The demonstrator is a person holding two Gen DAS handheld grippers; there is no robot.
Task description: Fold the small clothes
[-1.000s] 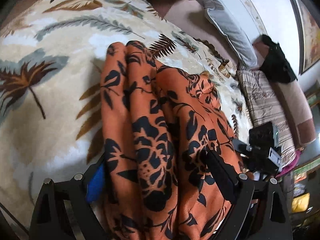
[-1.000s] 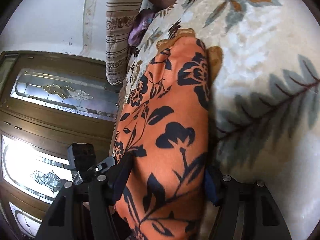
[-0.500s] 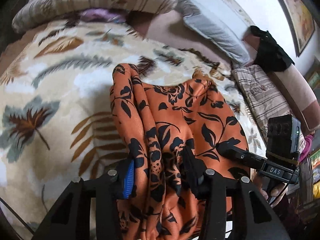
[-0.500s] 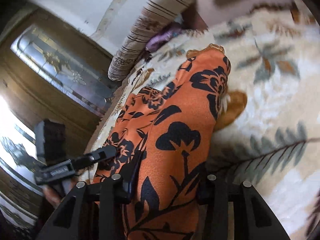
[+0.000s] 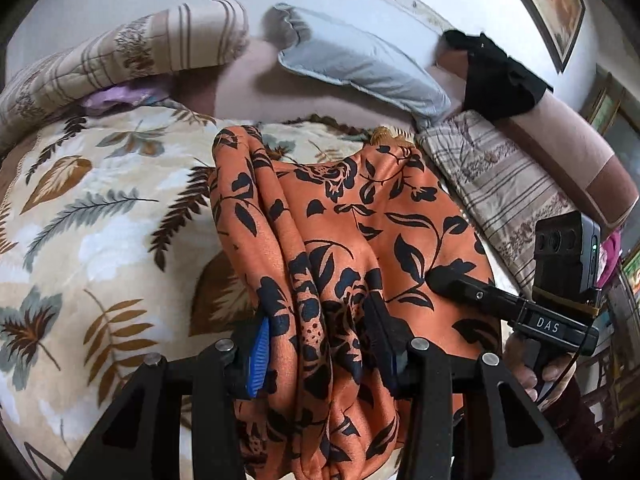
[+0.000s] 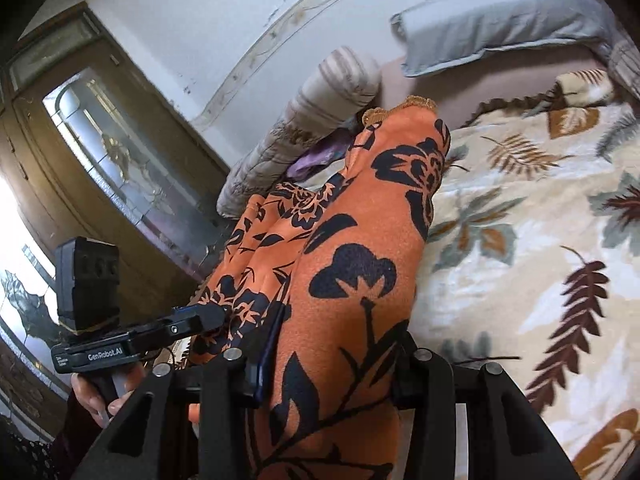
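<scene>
Garment: orange soft-knit cloth with black flower and leaf print [image 5: 360, 216], bunched lengthwise, raised off the bed at my near end; far end still lies on the blanket.
Left tongs [image 5: 320, 332]: I read them pinching a gathered fold of the cloth; blue pad [image 5: 258, 344] pressed against its left side.
Right tongs [image 6: 332, 364]: clamped on a thick roll of the same cloth, which fills the gap.
Bed: cream fleece blanket with brown and grey leaf pattern [image 5: 92, 216] under the cloth.
Background: grey pillow [image 5: 360, 68] and striped beige bolster [image 5: 132, 52] by the wall.
Cross-view: each camera shows the other handheld gripper, a person's hand [image 6: 94, 396] on its grip.
</scene>
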